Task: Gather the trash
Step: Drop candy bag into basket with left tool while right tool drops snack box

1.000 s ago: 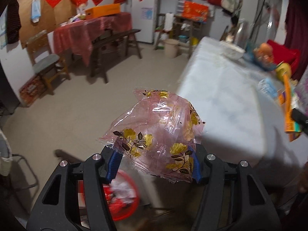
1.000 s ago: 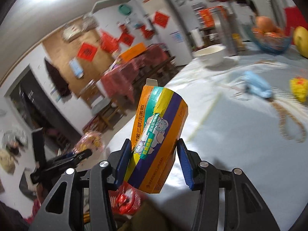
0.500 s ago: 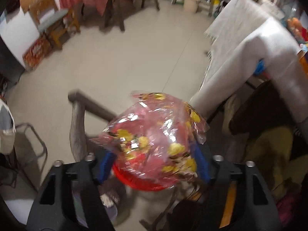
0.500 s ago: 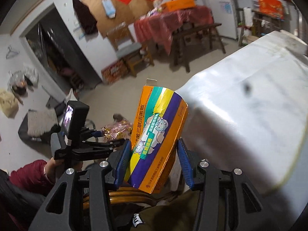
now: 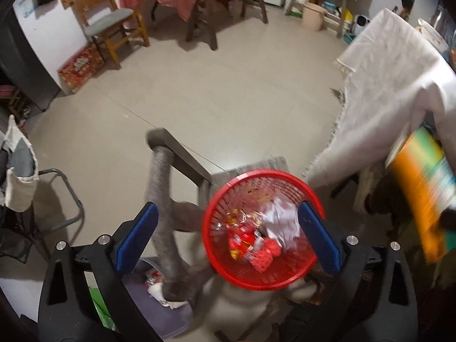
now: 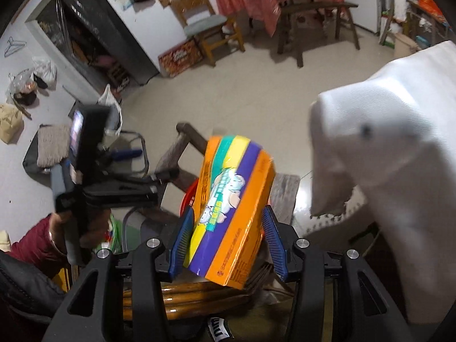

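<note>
Tongs: left [image 5: 228, 236] opening, wrapper now dropped into red basket [image 5: 309, 189]; right [image 6: 226, 245] clamps carton [image 6: 230, 213].

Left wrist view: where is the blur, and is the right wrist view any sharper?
Left wrist view: the carton at the right edge is streaked by motion; the red basket and floor are fairly sharp. Right wrist view: the held carton is crisp, the left gripper smeared; both views bend strongly at the edges.

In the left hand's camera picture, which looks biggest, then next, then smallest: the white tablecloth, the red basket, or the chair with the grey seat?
1. White tablecloth, biggest.
2. Red basket, but it sits close under the camera, so it looks bigger than it may be.
3. Chair with the grey seat, smallest, though it stands far across the room.
</note>
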The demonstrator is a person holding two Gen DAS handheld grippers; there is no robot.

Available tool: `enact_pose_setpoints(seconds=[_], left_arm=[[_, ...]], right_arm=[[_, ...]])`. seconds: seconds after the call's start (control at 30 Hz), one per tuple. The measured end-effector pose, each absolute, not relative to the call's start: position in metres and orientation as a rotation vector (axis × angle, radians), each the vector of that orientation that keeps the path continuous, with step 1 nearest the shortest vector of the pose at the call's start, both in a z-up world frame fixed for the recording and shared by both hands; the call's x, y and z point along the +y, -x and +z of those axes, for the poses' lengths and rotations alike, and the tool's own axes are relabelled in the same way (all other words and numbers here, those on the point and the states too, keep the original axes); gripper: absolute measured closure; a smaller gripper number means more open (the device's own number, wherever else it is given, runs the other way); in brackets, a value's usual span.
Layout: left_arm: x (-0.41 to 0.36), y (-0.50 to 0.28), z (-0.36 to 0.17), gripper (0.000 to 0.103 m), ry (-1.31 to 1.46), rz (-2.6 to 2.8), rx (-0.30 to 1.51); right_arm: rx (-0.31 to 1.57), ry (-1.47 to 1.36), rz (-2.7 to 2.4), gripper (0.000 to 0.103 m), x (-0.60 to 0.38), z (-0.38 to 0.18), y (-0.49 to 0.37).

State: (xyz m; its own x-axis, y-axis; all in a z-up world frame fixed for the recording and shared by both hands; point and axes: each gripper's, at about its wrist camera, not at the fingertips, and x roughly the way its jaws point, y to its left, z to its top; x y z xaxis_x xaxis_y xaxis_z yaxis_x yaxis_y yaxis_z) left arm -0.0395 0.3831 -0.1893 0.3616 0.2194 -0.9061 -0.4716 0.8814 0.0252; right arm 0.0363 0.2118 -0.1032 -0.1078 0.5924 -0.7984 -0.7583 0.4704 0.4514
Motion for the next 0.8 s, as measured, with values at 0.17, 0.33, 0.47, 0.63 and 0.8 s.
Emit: enact_pose_setpoints(seconds=[0.17,0.33,0.47,0.63,0.8], left_arm=[[0.398,0.042,-0.174,0.007,0.269,0.498,1.076],[0.399,0.043,-0.163,0.007,0.271,0.492,1.053],[0.390,0.038,-0.160,0.007,0.249,0.478,1.048],[0.370,0.030,-0.154,0.007,0.217,0.443,1.042],[0.346,0.026,-0.136,0.007,0.181,0.405,1.002]], right_arm=[[1.270,0.244,1.217,0.055,0.255,-0.118,-0.020],[1.205,0.274,1.213,0.054,0.249,-0.110,-0.017],[1.172,0.271,1.155,0.050,0.227,-0.107,-0.026],[1.166,0.219,1.106,0.050,0.198,-0.104,-0.038],[1.108,0.166,1.069,0.045,0.166,-0.086,-0.043]])
